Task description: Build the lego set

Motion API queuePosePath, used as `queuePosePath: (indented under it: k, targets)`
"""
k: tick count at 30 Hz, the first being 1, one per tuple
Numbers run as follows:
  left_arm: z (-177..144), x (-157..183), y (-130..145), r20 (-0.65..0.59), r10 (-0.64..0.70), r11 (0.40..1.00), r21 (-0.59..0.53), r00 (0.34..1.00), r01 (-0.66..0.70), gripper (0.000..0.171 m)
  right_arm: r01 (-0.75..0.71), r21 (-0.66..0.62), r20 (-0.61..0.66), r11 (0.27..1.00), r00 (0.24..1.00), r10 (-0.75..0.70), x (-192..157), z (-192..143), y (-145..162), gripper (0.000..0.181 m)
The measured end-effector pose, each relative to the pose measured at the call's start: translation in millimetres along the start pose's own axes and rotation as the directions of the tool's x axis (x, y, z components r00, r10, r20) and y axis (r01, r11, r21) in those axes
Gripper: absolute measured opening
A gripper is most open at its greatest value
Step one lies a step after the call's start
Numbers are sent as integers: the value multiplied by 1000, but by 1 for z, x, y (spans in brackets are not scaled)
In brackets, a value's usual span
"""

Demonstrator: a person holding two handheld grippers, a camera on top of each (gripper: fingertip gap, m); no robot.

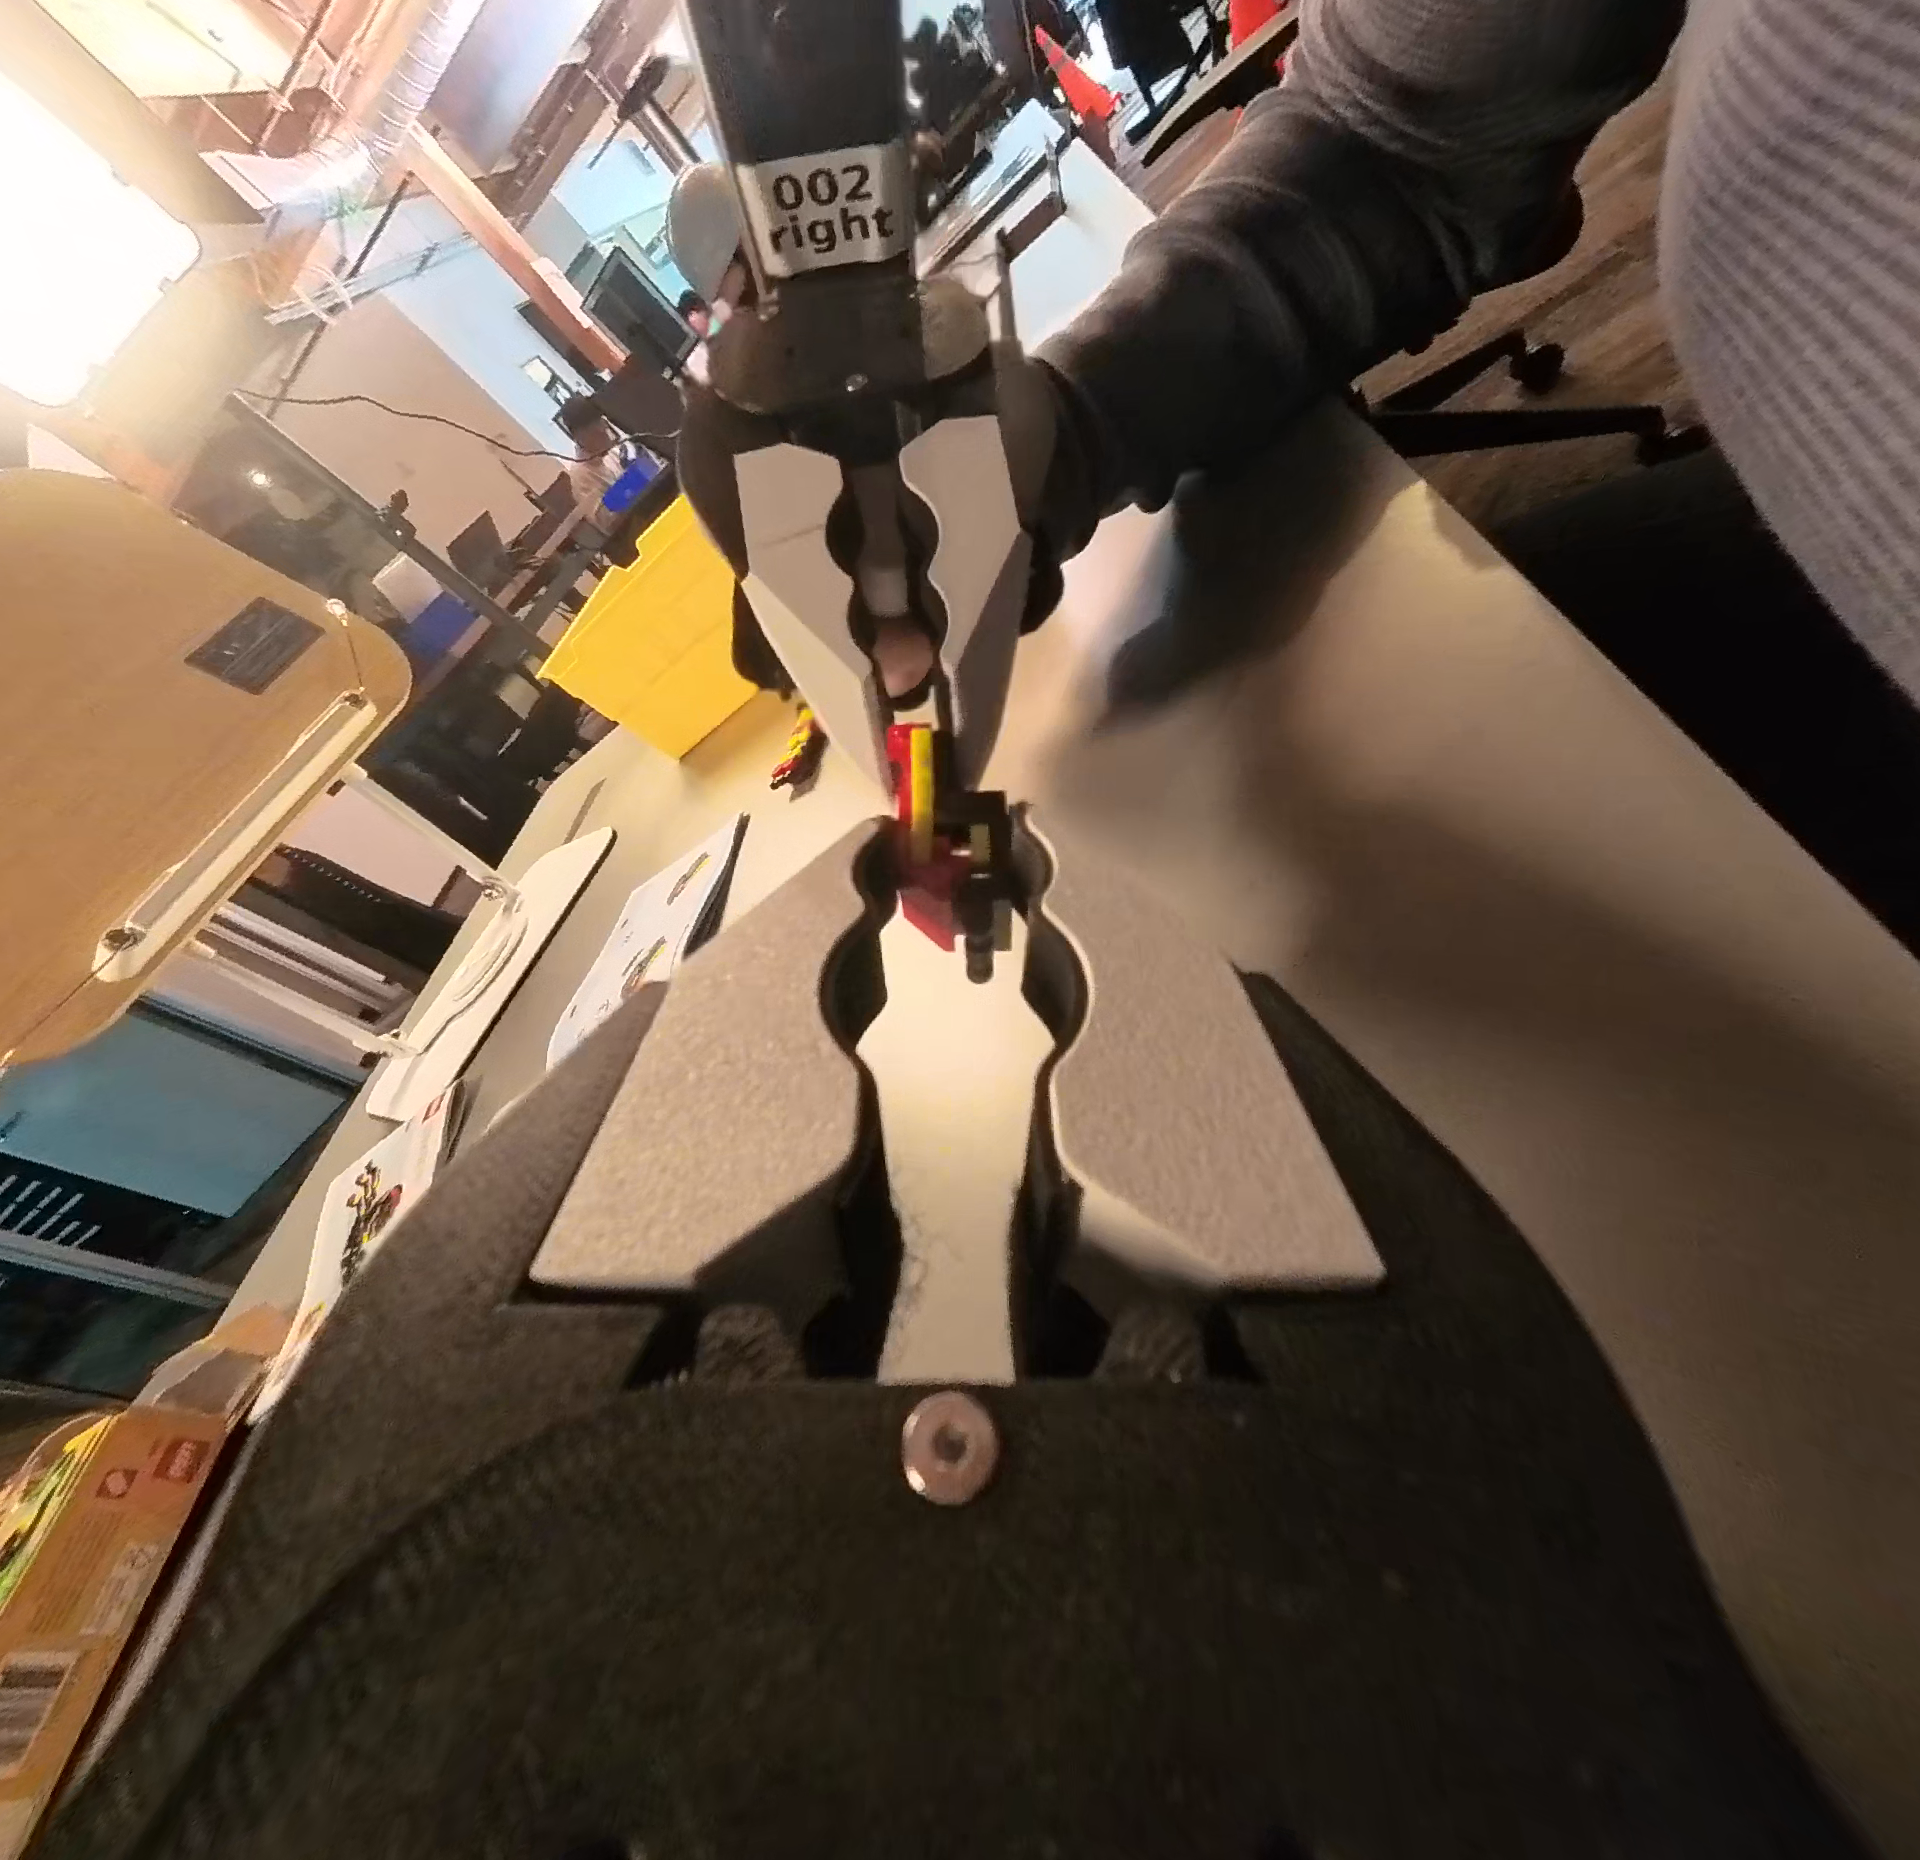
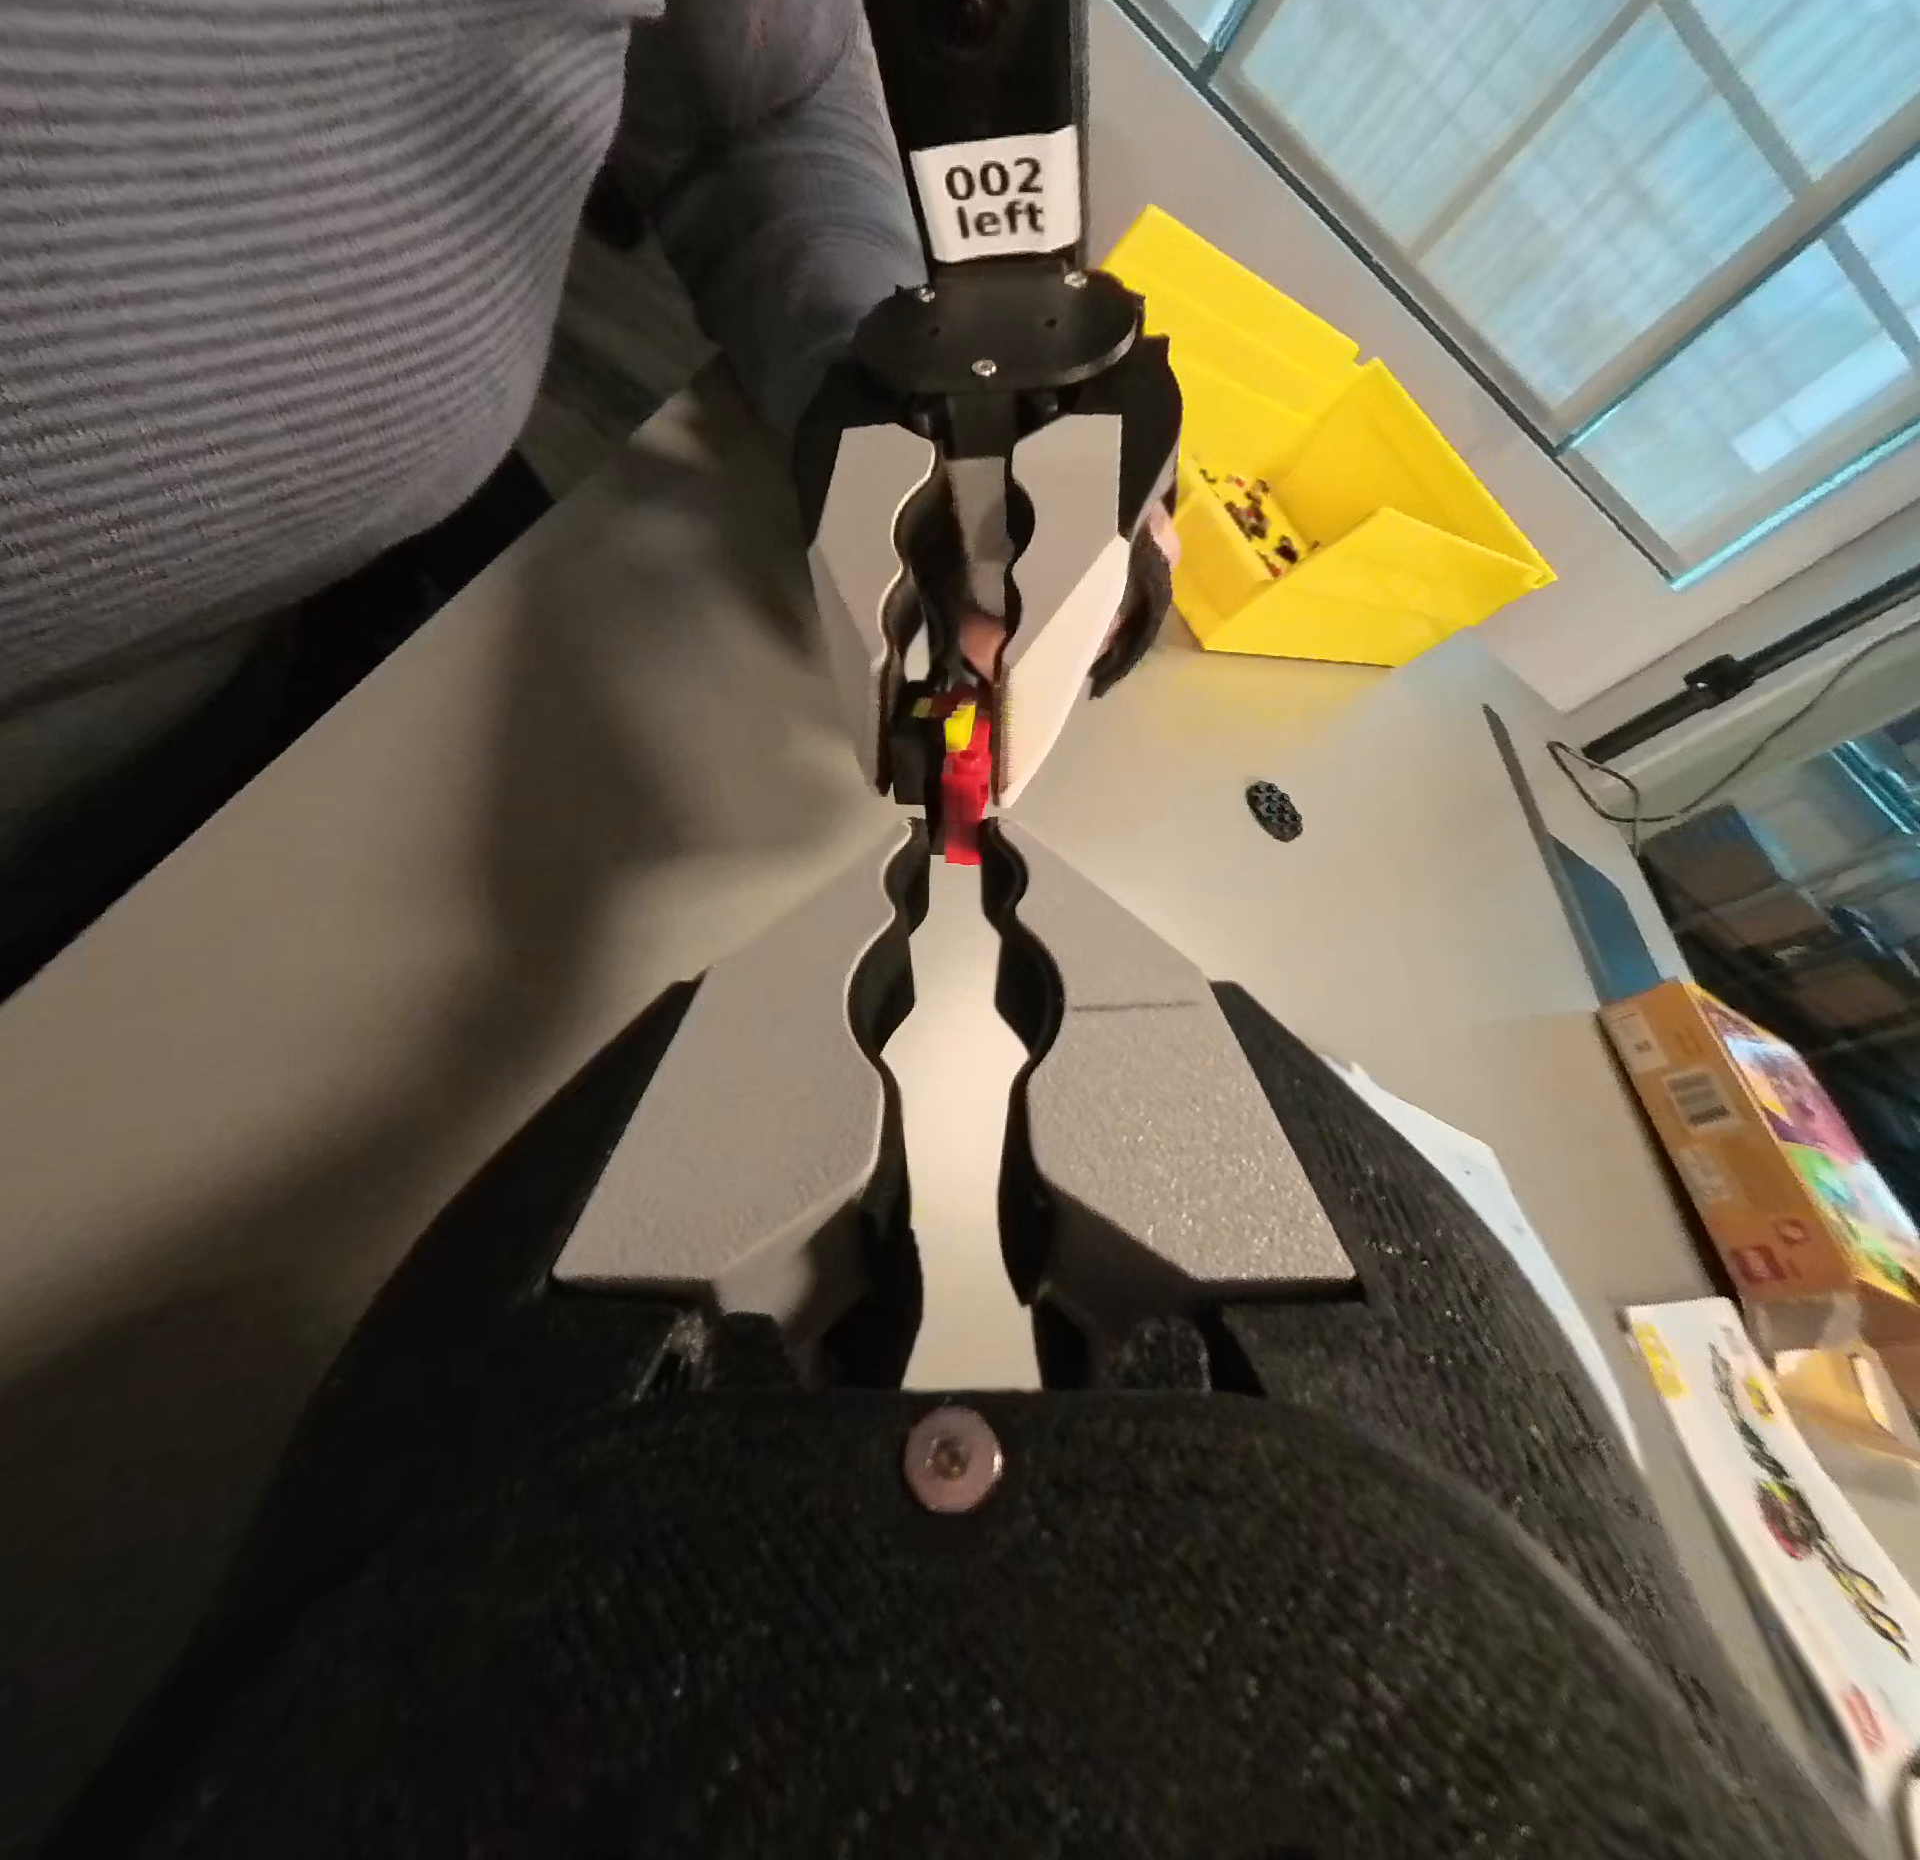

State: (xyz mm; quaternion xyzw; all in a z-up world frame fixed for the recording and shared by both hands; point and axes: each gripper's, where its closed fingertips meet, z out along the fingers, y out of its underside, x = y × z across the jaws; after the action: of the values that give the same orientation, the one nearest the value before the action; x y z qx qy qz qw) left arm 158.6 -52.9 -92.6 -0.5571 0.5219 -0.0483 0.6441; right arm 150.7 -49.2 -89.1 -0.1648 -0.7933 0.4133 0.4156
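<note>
Left gripper (image 1: 951,854): fingers clamped on the red-black lego assembly (image 1: 951,891).
Right gripper (image 2: 954,828): fingers clamped on the assembly's red end.
Yellow bin (image 2: 1351,522): on the table beyond the assembly.

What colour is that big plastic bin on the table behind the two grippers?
Bright yellow. The bin shows best in the right wrist view, with small bricks inside it.

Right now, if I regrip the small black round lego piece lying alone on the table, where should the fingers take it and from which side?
Take the black round piece across its rim, coming straight down from above. It lies flat on the grey table, studs up, apart from the yellow bin, so only its low curved edge offers opposing faces.
</note>
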Motion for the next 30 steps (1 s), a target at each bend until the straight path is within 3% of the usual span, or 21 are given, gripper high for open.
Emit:
queuePosePath:
  k: [3,6,12,20,30]
  targets:
    - [2,-2,3,11,10,1000,-17,1000,-9,19,-16,42,-1,999,1000,16,1,-2,2,9]
    - [2,-3,4,19,18,1000,-23,1000,-18,20,5,52,-64,999,998,-2,11,-6,5,33]
    - [2,-11,13,60,18,998,-64,998,-14,20,81,94,-331,992,943,-46,53,-27,13,55]
    - [17,-16,48,90,77,959,-280,993,-49,20,71,80,-716,994,698,8,122,-85,41,58]
    - [37,-31,72,132,263,872,-457,956,-177,20,12,64,-826,998,561,47,143,-118,59,50]
